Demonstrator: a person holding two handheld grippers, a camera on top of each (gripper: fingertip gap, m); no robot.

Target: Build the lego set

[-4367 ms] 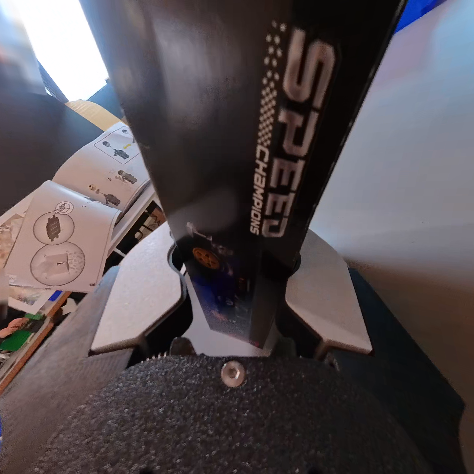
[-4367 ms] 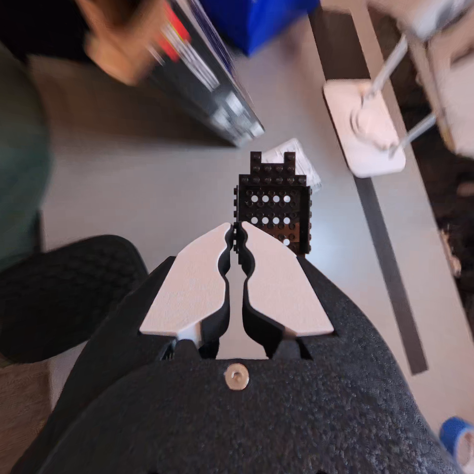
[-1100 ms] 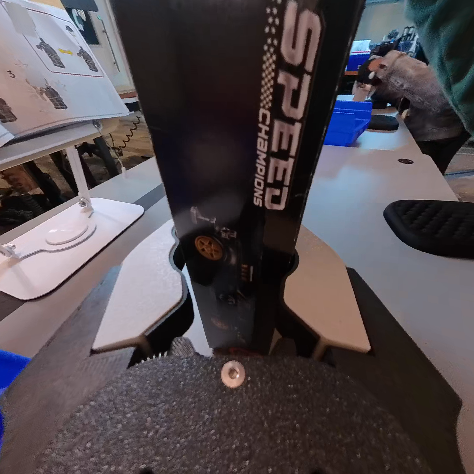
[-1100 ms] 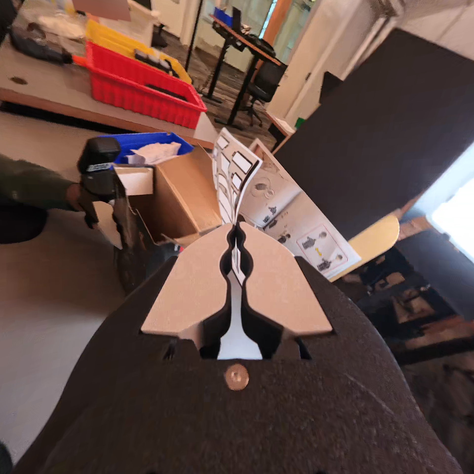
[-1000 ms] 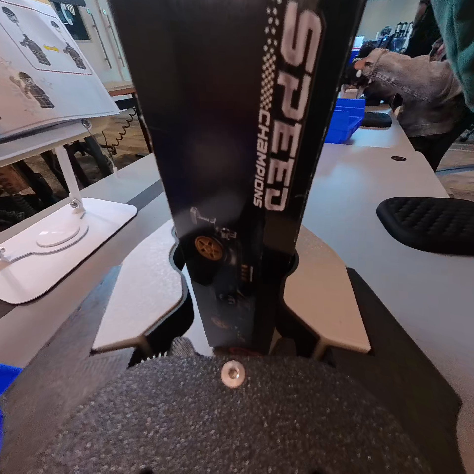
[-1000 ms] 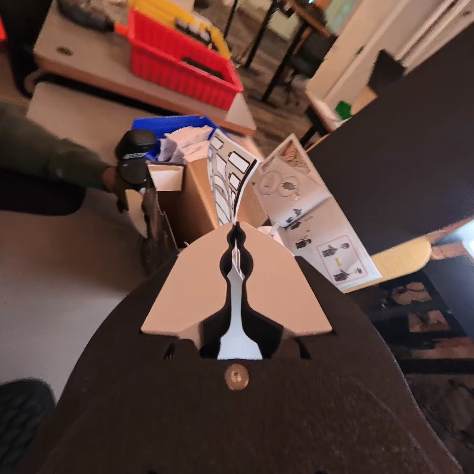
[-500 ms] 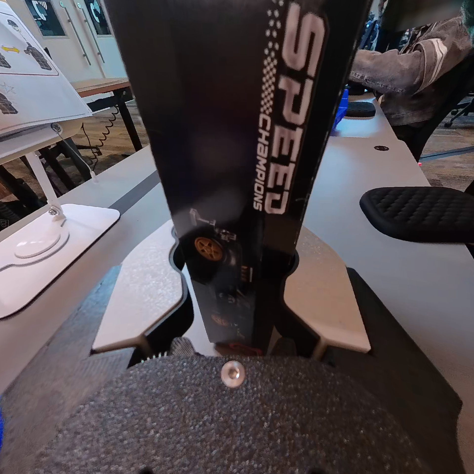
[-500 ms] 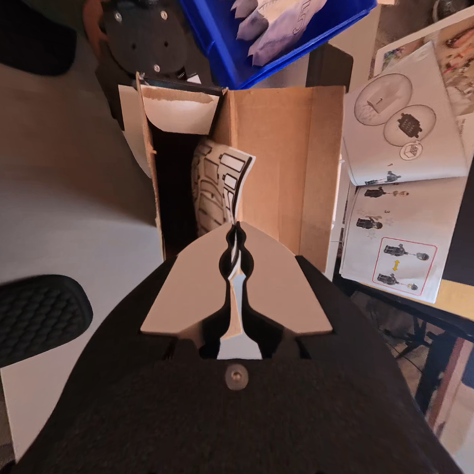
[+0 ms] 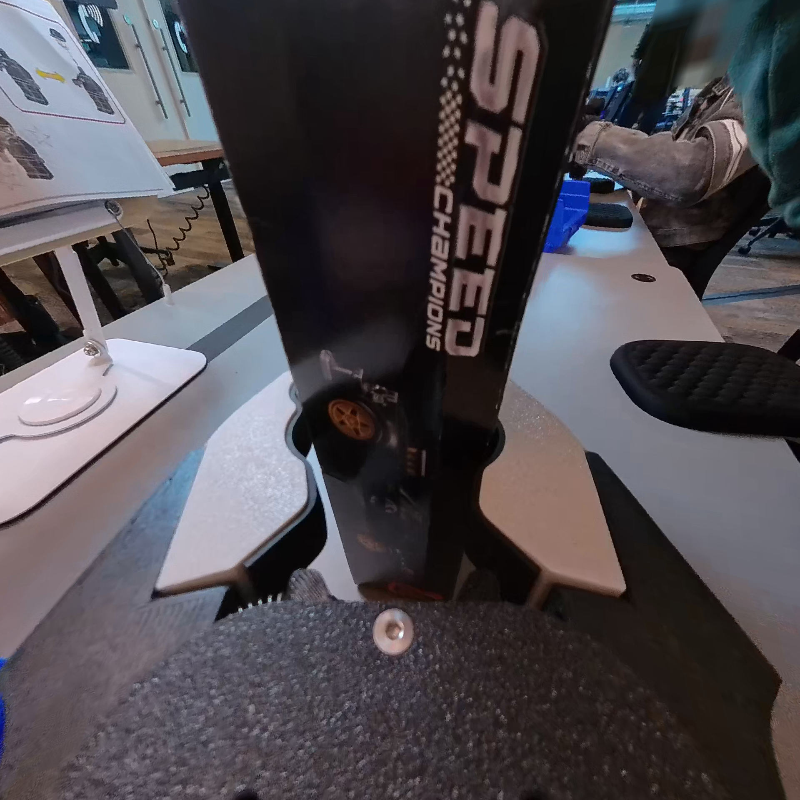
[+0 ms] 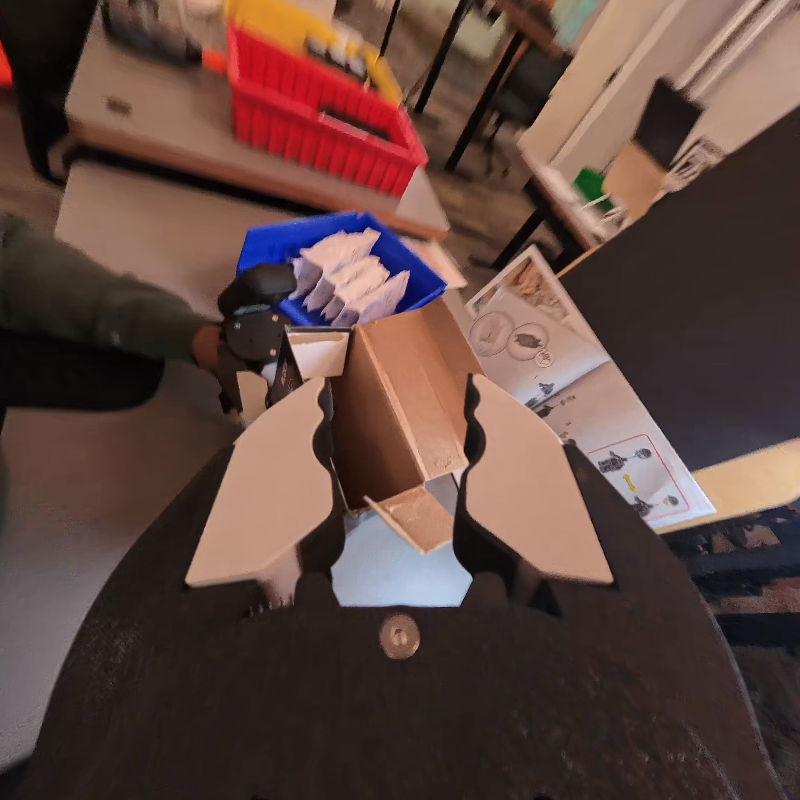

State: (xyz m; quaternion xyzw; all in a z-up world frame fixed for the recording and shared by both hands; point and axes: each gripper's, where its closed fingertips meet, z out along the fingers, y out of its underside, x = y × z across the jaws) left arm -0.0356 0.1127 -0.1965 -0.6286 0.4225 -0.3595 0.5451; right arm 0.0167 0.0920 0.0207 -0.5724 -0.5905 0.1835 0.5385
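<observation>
The black lego box (image 9: 368, 195) stands upright between my left gripper's fingers. My left gripper (image 9: 398, 411) is shut on its lower end. In the right wrist view the box's open end (image 10: 381, 424) shows its brown inside and loose flaps. My right gripper (image 10: 397, 381) is open and empty, with its fingers on either side of that opening. The left gripper also shows there (image 10: 255, 368), holding the box from the left. No sticker sheet is in view.
An open instruction booklet (image 10: 584, 411) lies on a white stand (image 9: 86, 411) beside the box. A blue bin (image 10: 268, 251) holds white bags (image 10: 346, 277) behind the box. A black wrist pad (image 9: 710, 389) lies on the grey table (image 9: 606, 303). A red bin (image 10: 320, 125) stands farther back. My hands' fingertips stand some 25 cm from each other.
My right gripper held a sticker sheet and lowered it into the box's open end. It has now opened and drawn back, and the sheet is out of sight. The left gripper keeps its hold.
</observation>
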